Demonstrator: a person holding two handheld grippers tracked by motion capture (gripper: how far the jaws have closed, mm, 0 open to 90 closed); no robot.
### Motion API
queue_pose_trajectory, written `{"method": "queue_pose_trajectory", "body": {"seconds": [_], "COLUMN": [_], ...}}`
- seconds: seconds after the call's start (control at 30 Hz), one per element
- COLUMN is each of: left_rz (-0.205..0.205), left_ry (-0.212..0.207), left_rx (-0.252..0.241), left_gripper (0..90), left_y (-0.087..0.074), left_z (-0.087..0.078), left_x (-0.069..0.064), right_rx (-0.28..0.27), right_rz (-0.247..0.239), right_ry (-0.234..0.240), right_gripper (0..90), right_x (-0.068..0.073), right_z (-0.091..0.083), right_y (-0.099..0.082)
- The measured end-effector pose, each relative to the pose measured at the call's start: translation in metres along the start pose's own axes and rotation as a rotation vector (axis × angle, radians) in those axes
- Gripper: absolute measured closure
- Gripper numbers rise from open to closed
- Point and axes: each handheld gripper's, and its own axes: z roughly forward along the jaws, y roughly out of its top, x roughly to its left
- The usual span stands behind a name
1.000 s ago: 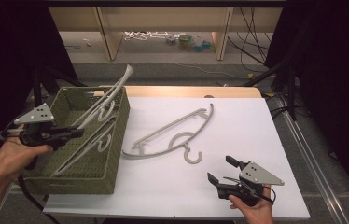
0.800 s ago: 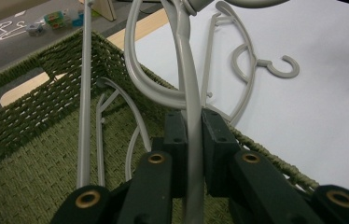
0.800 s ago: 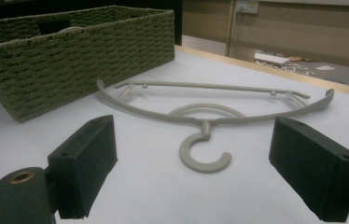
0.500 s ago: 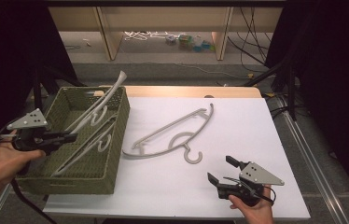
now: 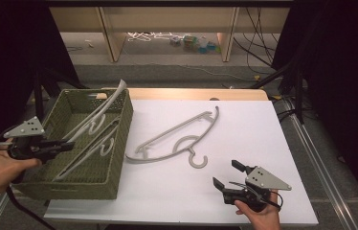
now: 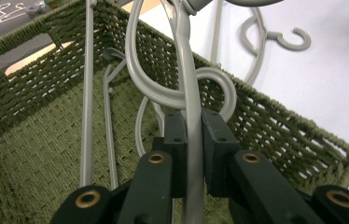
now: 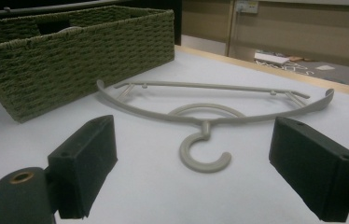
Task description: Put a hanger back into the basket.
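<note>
My left gripper [image 5: 69,143] is over the near left of the green woven basket [image 5: 72,189], shut on a grey plastic hanger [image 5: 101,108] that slants up over the far rim. In the left gripper view the jaws [image 6: 192,126] pinch that hanger's bar [image 6: 184,60] just below its looped hook. A second grey hanger [image 5: 93,148] lies inside the basket. A third grey hanger [image 5: 177,136] lies flat on the white table, hook toward me. My right gripper [image 5: 227,174] rests open at the front right, its pads [image 7: 88,158] wide apart with the hanger's hook [image 7: 205,156] ahead of them.
The basket [image 7: 70,60] stands on the table's left part, its wall [image 6: 275,126] close to the flat hanger. Beyond the table's far edge is a floor with wooden shelf legs [image 5: 110,33], cables and small items. A black stand [image 5: 301,86] rises at the right.
My left gripper has drawn back to the left and sunk a little with the hanger, whose far end now sits lower over the basket's rim. The right gripper has kept still.
</note>
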Motion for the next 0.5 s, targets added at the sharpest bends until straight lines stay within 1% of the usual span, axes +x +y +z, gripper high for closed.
{"method": "queue_pose_trajectory", "body": {"seconds": [0.03,0.13,0.17,0.2,0.27,0.3,0.33,0.37,0.4,0.5], "left_rz": [0.005,-0.002,0.005,-0.010,0.006,0.002,0.011,0.016,0.004,0.011], "left_ry": [-0.004,-0.003,-0.002,-0.003,0.002,-0.001,0.005,-0.006,0.000,-0.003], "left_rx": [0.006,0.008,0.009,0.005,0.013,0.013,0.015,0.022,0.020,0.029], "left_gripper": [81.6,81.6,81.6,81.6,81.6,81.6,81.6,81.6,81.6,81.6], "left_y": [-0.001,-0.003,-0.003,-0.004,-0.006,-0.007,-0.008,-0.009,-0.010,-0.013], "left_z": [0.000,0.002,0.002,0.002,0.003,0.004,0.004,0.005,0.006,0.007], "left_x": [0.001,0.002,0.004,0.004,0.006,0.006,0.006,0.008,0.007,0.006], "right_rx": [-0.001,0.005,0.004,0.005,0.006,0.004,-0.005,-0.010,-0.008,-0.007], "right_rz": [0.001,0.003,0.001,0.002,0.002,0.000,0.007,0.013,0.015,0.007], "right_ry": [0.001,-0.001,-0.002,-0.002,-0.002,-0.002,0.001,0.006,0.006,0.005], "right_gripper": [15.9,15.9,15.9,15.9,15.9,15.9,15.9,15.9,15.9,15.9], "right_x": [0.000,0.000,0.000,0.000,0.000,0.000,0.000,0.000,0.000,0.000], "right_z": [0.000,0.000,0.000,0.000,0.000,0.000,0.000,0.001,0.001,0.001], "right_y": [0.000,0.000,0.000,0.000,0.000,0.000,0.000,0.000,0.000,0.000]}}
